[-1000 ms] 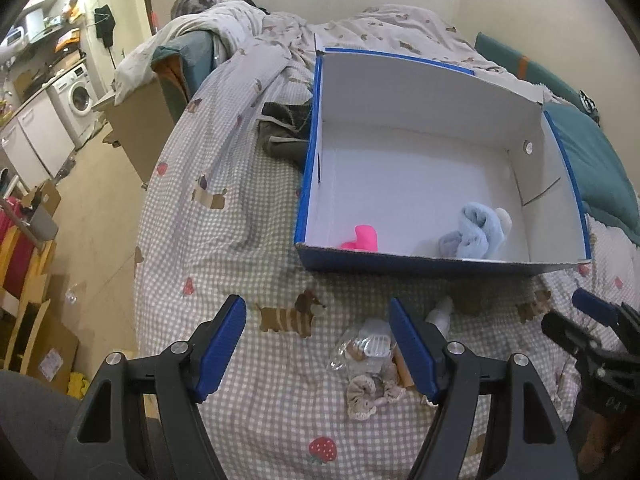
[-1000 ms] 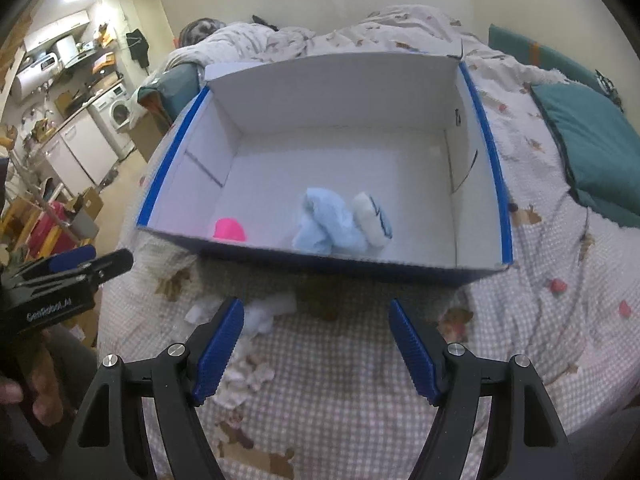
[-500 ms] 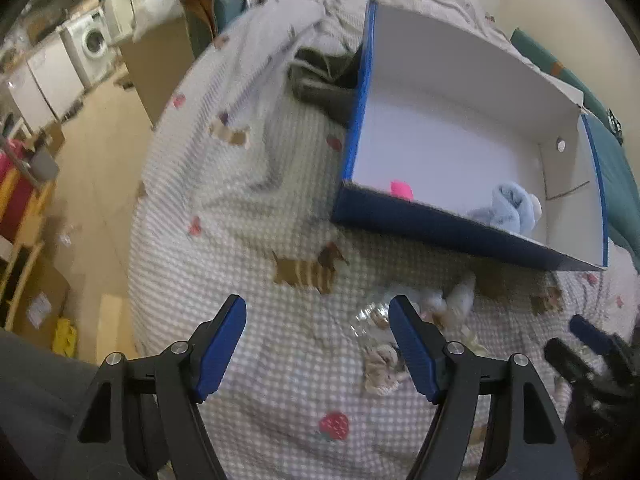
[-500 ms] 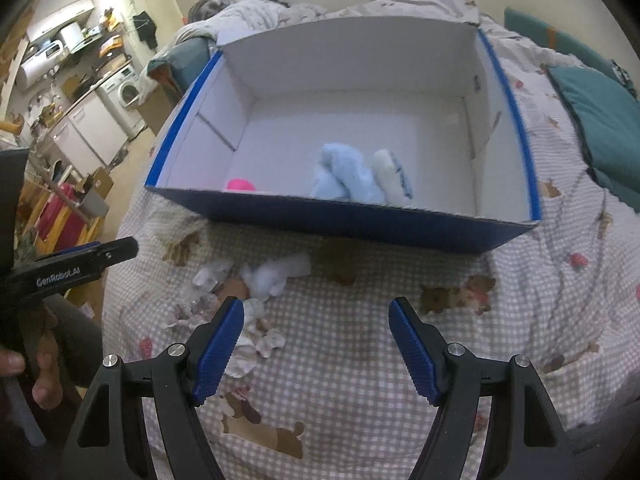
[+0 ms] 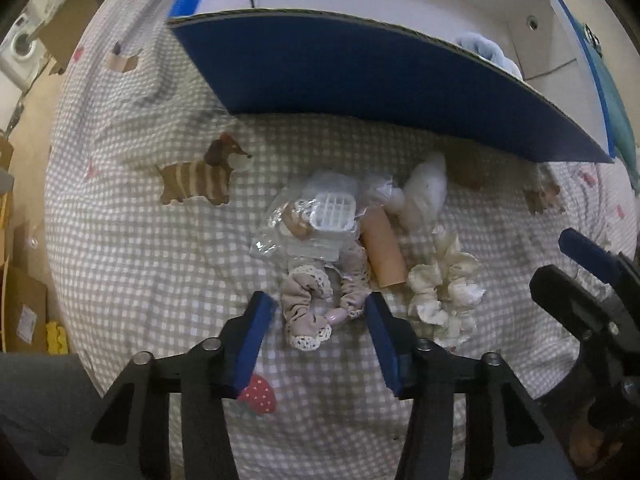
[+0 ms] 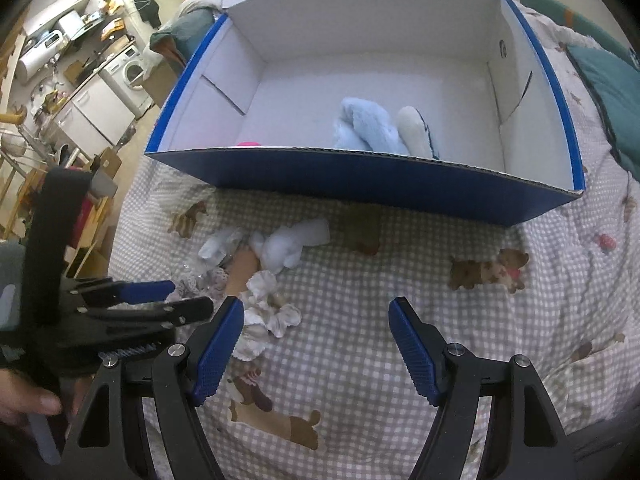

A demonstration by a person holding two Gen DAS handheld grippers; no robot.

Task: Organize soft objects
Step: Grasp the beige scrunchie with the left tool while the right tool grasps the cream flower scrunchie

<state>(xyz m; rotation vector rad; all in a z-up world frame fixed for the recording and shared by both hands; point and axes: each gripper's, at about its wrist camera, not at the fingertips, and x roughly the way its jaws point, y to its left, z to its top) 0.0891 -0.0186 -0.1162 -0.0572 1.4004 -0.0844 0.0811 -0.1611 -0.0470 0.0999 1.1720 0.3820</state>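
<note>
We had the left gripper [image 5: 318, 320] pointing steeply down over the grey-and-white checked bedspread printed with dachshunds and strawberries [image 5: 132, 264], its blue-padded fingers [image 5: 256, 334] closing around the beige lace-trimmed fabric scrunchie [image 5: 316, 300]. The scrunchie lay between the pads, which did not yet press on it. Just to its right lay the cream ruffled scrunchie [image 5: 444, 292], and beyond the two a tan cardboard tube [image 5: 382, 250], a crumpled clear plastic bag with a white grid piece [image 5: 320, 216] and a white fluffy soft item [image 5: 424, 192], all bunched together on the bed.

Our right gripper [image 6: 316, 336] hung over bare bedspread with its fingers [image 6: 412, 348] wide apart and nothing between them; the cream scrunchie sat just beside its left pad.

Farther off stood the blue cardboard box with a white interior [image 6: 360, 178], holding a light blue fluffy rolled cloth [image 6: 368, 126], a white-and-blue soft item [image 6: 414, 130] touching it, and a pink object [image 6: 248, 144] barely showing over the near wall.
</note>
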